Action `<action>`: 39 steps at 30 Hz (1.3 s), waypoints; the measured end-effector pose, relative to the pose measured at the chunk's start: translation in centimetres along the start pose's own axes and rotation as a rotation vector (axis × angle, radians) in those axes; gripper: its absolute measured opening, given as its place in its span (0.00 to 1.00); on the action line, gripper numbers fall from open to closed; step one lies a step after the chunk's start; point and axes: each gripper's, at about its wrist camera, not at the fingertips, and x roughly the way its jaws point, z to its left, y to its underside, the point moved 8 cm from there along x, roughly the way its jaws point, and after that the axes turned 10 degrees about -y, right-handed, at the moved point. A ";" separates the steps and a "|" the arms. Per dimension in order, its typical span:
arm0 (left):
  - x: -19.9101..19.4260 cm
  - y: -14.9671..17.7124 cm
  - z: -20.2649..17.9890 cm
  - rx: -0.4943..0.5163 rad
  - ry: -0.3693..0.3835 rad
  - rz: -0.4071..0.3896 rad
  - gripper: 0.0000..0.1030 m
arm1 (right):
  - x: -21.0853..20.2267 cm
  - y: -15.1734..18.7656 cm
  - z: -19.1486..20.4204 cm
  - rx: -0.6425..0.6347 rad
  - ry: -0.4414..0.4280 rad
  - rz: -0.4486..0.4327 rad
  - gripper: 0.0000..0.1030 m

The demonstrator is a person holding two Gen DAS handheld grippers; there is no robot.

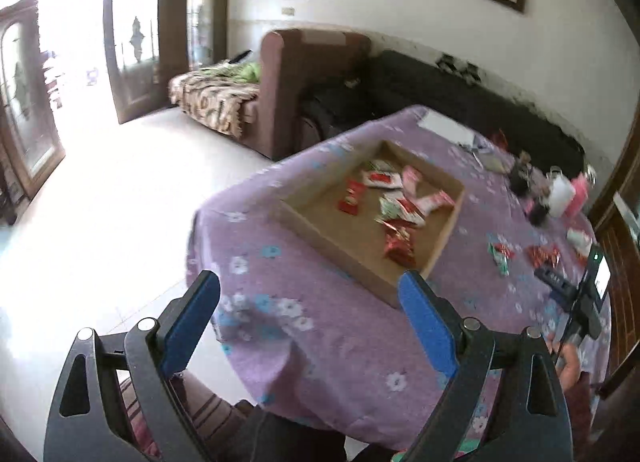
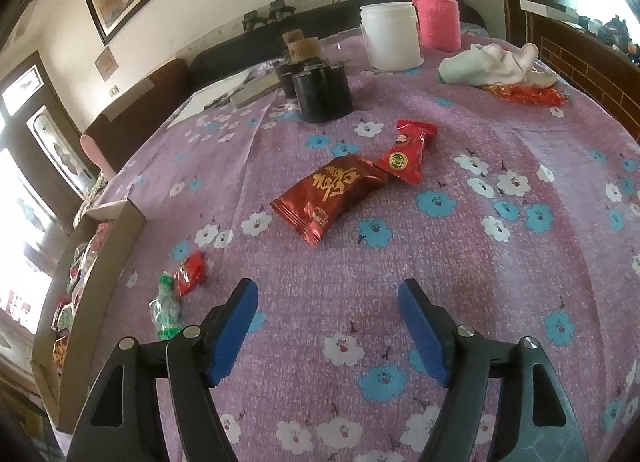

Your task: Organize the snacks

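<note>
Two claws, both mine, and neither has anything in it. My left gripper (image 1: 310, 294) hangs with its blue pads spread wide over the near edge of the table (image 1: 320, 362), nothing between them but purple flowered cloth. Just ahead of it sits the shallow cardboard box (image 1: 316, 222), where a heap of red, white and green snack packets (image 1: 394, 206) already lies loose; I judge this to be the collecting place, so the box stays close to that hand.

Further right, past the box wall, the unsorted ones lie on the cloth: a small green-and-red sweet (image 2: 176, 290) nearest the box, then a big dark red packet with gold lettering (image 2: 330, 198), its far corner touching a smaller red sachet (image 2: 408, 152). My right gripper (image 2: 328, 324) points down at the cloth just short of the big packet, pads parted, touching nothing. Its gap looks barely wide enough, I judge, to take that packet across its narrow side.

Behind stand black tubs (image 2: 320, 90), a white jar (image 2: 390, 36) and a pink-sleeved flask (image 2: 436, 10), well clear.
</note>
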 end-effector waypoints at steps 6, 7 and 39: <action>-1.7 0.7 1.0 0.000 -0.008 -0.041 0.90 | -0.4 0.3 0.2 -0.010 0.014 -0.005 0.73; -1.9 0.7 1.1 0.001 -0.007 -0.044 0.90 | -0.6 0.3 0.3 -0.015 0.015 -0.008 0.73; 0.8 2.6 -2.8 0.066 0.093 0.067 0.90 | -1.9 0.8 1.4 -0.097 0.023 -0.037 0.74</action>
